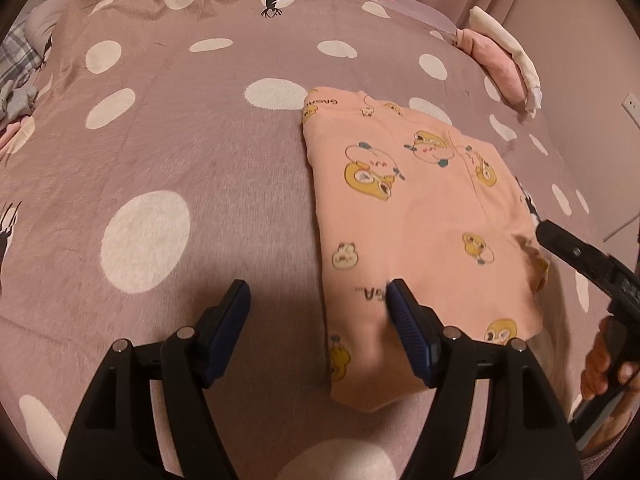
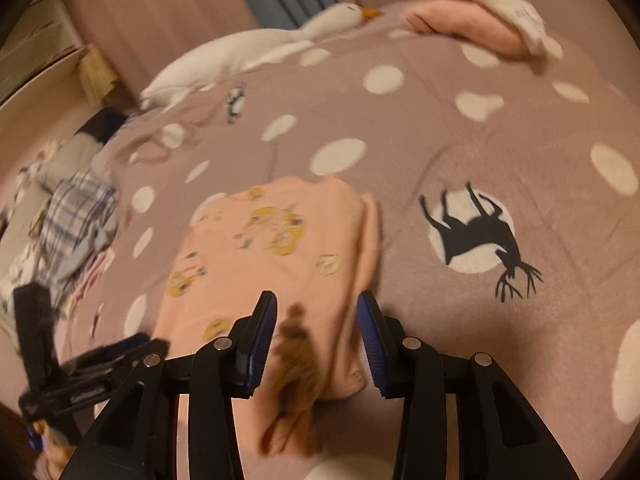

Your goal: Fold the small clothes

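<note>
A small peach garment [image 1: 424,216] with yellow cartoon prints lies folded flat on the mauve dotted bedspread [image 1: 180,140]. My left gripper [image 1: 318,296] is open and empty, its right finger over the garment's near left edge. The right gripper's body [image 1: 588,260] shows at that view's right edge. In the right wrist view the garment [image 2: 288,248] lies ahead and my right gripper [image 2: 316,316] is open over its near edge; a fold of the cloth lies between the fingers, not pinched. The left gripper [image 2: 100,364] shows at lower left.
A folded pink and cream pile [image 1: 500,52] sits at the bed's far right corner. A white goose plush [image 2: 248,48] lies along the far edge. Plaid and other loose clothes [image 2: 72,220] lie heaped at the bed's left side. A pink curtain hangs behind.
</note>
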A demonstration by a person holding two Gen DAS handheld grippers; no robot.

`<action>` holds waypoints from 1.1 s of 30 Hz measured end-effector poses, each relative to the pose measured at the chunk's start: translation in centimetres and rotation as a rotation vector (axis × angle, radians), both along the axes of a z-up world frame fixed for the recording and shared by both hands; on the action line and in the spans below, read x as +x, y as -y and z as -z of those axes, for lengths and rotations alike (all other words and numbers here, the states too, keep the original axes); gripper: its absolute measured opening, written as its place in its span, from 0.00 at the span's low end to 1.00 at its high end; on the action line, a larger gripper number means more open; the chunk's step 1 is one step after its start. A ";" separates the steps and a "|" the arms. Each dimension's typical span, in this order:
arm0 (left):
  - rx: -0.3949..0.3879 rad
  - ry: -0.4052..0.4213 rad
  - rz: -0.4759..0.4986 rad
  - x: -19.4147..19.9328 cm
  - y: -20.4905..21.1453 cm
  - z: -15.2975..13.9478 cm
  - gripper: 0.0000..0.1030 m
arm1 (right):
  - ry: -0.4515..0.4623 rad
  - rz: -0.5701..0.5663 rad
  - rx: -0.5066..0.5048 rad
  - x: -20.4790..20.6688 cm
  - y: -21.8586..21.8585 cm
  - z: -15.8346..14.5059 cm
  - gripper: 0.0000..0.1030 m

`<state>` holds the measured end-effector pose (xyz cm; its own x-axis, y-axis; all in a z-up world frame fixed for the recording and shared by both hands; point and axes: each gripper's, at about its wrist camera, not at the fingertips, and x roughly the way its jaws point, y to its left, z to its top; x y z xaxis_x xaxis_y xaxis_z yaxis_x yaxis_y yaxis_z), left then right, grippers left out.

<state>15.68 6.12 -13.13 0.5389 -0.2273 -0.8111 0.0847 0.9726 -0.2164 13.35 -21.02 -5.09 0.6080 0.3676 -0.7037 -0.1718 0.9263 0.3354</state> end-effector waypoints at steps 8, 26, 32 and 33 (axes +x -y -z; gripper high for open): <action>0.023 -0.014 0.003 -0.7 0.4 0.4 0.70 | -0.043 -0.051 -0.116 -0.8 -2.2 2.2 0.41; 0.068 -0.011 -0.013 -1.5 1.0 1.1 0.79 | -0.060 -0.047 -0.128 -1.4 -2.5 2.9 0.42; 0.083 -0.013 -0.018 -1.5 1.3 1.2 0.80 | -0.065 -0.053 -0.135 -1.5 -2.7 3.0 0.44; 0.084 -0.014 -0.020 -1.5 1.3 1.1 0.80 | -0.066 -0.053 -0.136 -1.5 -2.7 3.0 0.44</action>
<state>14.20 4.83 -14.28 0.5313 -0.1477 -0.8342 0.0628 0.9888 -0.1351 11.87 -18.31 -8.06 0.5413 0.2965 -0.7868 -0.2033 0.9542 0.2197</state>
